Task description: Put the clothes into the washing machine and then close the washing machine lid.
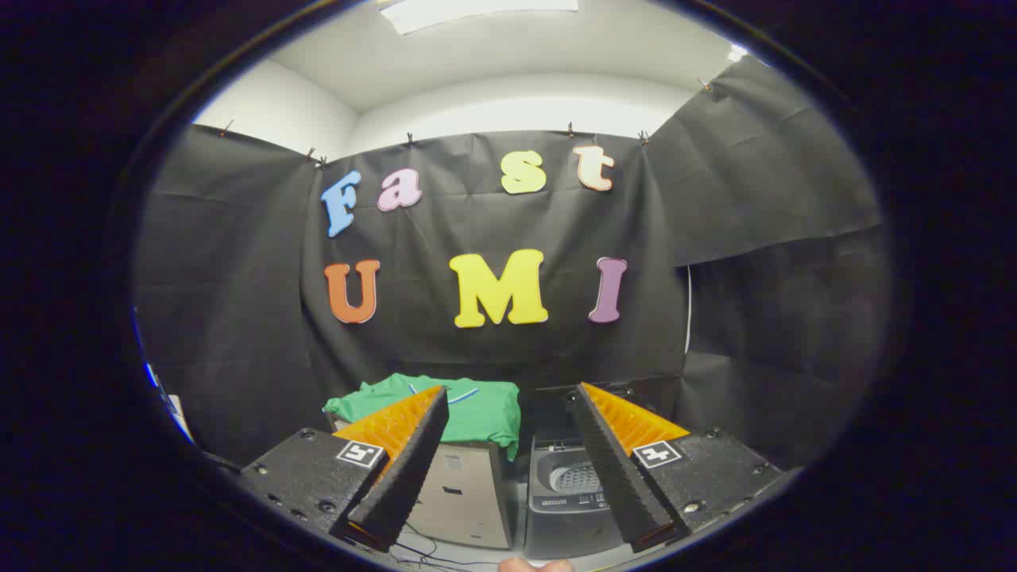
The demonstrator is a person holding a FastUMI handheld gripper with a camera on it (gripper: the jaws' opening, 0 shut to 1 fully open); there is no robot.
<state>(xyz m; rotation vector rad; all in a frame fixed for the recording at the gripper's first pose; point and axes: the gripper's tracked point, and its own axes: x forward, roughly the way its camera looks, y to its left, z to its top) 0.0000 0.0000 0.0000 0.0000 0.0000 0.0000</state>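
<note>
1. The hand-held gripper hangs in the air with its two orange-and-black fingers spread wide apart and nothing between them.
2. Beyond the left finger, a folded green cloth garment lies on top of a beige box-shaped cabinet.
3. Just right of the cabinet, beyond the gap between the fingers, stands a small grey top-loading washing machine, its lid raised and the perforated drum visible.

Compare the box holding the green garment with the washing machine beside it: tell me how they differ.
The box is pale beige with a closed top, while the washing machine is dark grey with its lid up. The box carries the green garment on top; the machine's drum looks empty. The box stands taller than the machine. Both stand side by side beyond the open gripper, whose fingers hold nothing.
</note>
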